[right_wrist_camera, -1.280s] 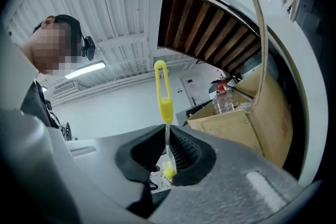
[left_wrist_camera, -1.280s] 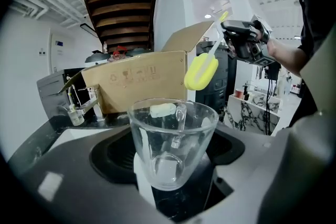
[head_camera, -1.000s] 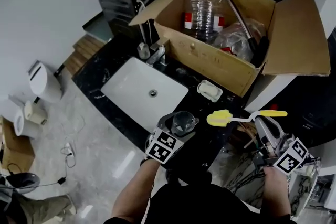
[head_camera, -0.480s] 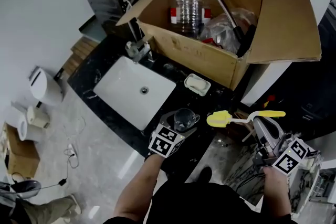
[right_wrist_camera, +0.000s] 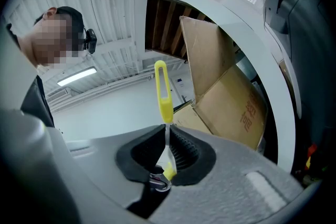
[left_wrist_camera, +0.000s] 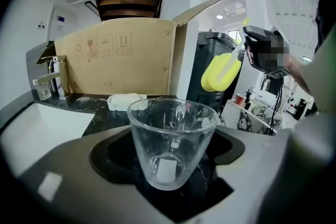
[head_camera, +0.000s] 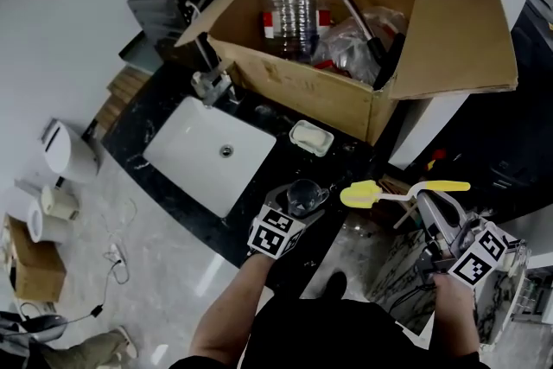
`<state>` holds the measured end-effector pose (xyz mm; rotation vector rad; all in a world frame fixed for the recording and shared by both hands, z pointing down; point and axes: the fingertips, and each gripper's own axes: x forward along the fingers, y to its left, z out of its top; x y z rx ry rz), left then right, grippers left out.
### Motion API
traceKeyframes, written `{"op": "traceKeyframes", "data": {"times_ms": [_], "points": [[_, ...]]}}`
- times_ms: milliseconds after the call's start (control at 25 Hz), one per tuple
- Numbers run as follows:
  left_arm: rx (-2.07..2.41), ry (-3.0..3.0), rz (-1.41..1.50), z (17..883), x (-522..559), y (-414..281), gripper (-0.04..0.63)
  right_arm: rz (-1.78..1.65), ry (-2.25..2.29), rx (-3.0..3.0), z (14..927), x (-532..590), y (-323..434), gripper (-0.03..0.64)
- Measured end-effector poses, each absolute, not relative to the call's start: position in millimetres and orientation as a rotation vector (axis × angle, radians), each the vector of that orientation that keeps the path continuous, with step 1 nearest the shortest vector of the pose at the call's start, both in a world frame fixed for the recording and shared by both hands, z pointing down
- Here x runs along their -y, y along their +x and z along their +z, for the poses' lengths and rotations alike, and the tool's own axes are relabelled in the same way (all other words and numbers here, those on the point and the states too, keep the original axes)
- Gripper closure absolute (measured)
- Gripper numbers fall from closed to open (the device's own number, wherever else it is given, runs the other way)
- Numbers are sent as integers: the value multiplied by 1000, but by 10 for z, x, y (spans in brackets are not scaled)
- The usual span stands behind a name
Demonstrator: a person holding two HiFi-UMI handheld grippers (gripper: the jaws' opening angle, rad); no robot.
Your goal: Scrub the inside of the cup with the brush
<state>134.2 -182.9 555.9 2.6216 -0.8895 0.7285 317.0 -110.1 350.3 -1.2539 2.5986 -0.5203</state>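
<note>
Left gripper [head_camera: 292,212] is clamped on the cup [head_camera: 302,197]: glass, upright, mouth up, seated between the jaws, empty. It's held over the front edge of the counter [head_camera: 164,112], with the sink [head_camera: 207,155] at 10 o'clock and the box [head_camera: 346,99] at 12.

Right gripper [head_camera: 430,212] is pinched on the brush [head_camera: 406,190] at the thin shaft between its head and its yellow end loop. Jaws are tight, no gap showing in the right gripper view.

Key geometry, head view: the cup sits at 9 o'clock from the brush head [head_camera: 361,194], near it but not touching. Brush long axis runs roughly 3-to-9 with the head pointing at the cup, close to level. From the left gripper view the head [left_wrist_camera: 220,72] hangs at 1 o'clock above the cup rim [left_wrist_camera: 173,107], clear of it and outside the mouth.

My read: scrubbing hasn't started, we're at the approach. The brush axis is about square to the cup's, so the right hand needs to tip the head down and come in over the rim, or the left tilts the mouth toward 3. Risk: the head looks wide against the mouth and may catch the rim.
</note>
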Motion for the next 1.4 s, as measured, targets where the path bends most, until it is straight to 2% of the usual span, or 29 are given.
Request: {"op": "traceKeyframes", "data": {"times_ms": [1400], "points": [[1092, 2560, 816, 5727, 1603, 1113, 186, -541, -1108, -2669, 3630, 1076, 3044, 586]]}}
